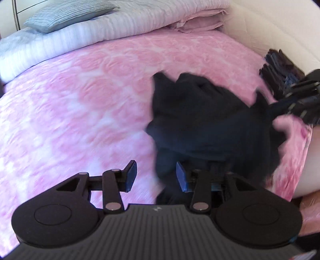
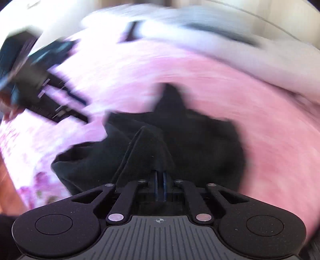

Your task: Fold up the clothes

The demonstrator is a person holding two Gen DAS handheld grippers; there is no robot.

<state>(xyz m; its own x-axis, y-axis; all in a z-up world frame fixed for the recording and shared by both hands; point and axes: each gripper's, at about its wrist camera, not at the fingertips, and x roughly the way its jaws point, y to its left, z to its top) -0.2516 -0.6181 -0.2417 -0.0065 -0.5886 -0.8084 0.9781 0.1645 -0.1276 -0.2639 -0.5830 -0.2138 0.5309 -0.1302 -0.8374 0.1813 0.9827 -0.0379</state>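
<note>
Lying crumpled on a pink patterned bedspread, a dark garment sits toward the bed's right side, well short of the headboard end. The right wrist view is heavily blurred, yet it shows the right tongs pinched narrow on a raised fold of this garment, the cloth peaking like a small tent just beyond the 2 blue pads. In the left wrist view, the left tongs stand partly apart with nothing pressed between them; the left blue pad hangs over bare bedspread, and the right one is against the garment's near edge. At the bed's right edge lies a stack of dark folded clothes. Along the far end run a pale striped duvet, a grey-blue pillow and folded pink bedding.
</note>
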